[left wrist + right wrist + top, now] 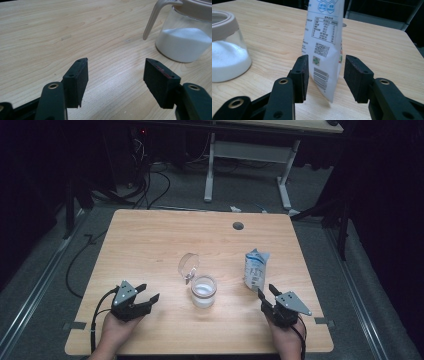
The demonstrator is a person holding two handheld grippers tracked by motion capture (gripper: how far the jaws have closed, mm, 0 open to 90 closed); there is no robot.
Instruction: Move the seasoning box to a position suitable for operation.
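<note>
From above my right gripper just nears the bag, but its own view shows the bag between parted fingers, unclamped; left gripper gapes by the jar.

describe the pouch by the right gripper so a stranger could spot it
On the wooden table, look to the right of the glass jar of white powder. The pouch stands upright just ahead of the right gripper: white and blue, with printed labels and a barcode.

Light wood table, grommet hole near far edge; on it: glass jar w/ white powder (lid flipped open), upright white pouch.
</note>
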